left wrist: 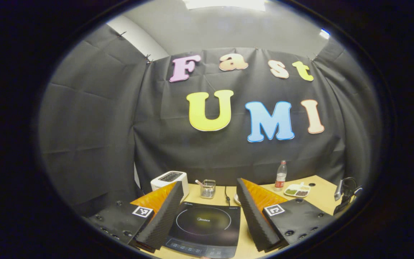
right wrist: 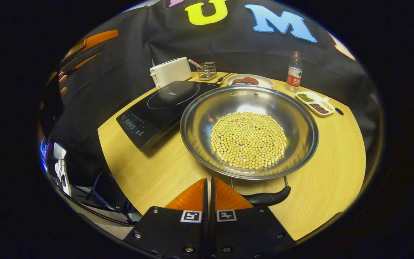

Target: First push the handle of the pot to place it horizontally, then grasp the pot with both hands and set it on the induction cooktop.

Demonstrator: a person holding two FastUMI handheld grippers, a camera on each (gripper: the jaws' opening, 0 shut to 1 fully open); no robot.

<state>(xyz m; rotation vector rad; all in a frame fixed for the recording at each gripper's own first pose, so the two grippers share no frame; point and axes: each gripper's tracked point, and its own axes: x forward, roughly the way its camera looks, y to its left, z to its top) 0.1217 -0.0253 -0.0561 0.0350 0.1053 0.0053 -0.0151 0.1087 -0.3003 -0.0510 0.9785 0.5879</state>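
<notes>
Black cloth walls close in a booth around a pale wooden table [right wrist: 149, 169]. On that table, in the right gripper view, the right gripper [right wrist: 208, 185] sits low at the near edge with its jaws pressed together, only a thin seam between them, gripping nothing. Just beyond its tips lies the black handle [right wrist: 268, 198] of the pot, level and crosswise, joined by two thin metal posts to the rim of the wide, shallow stainless-steel pot [right wrist: 249, 131]; the right-hand finger overlaps the handle's near end, though whether they touch is unclear. A round bed of pale yellow soybeans [right wrist: 248, 140] covers the pot's bottom. The pot rests on the bare tabletop, just beside the flat black induction cooktop [right wrist: 160, 111], which lies to its left. Farther back stand a white toaster [right wrist: 171, 72], a small wire holder [right wrist: 207, 70], a white plate of reddish food [right wrist: 250, 81], a clear plastic bottle with a red label [right wrist: 294, 73] and a white divided dish of green and dark beans [right wrist: 314, 102]. In the left gripper view, the left gripper [left wrist: 210, 194] is held higher, jaws spread wide apart and empty, the cooktop [left wrist: 205, 226] lying below and between them.
</notes>
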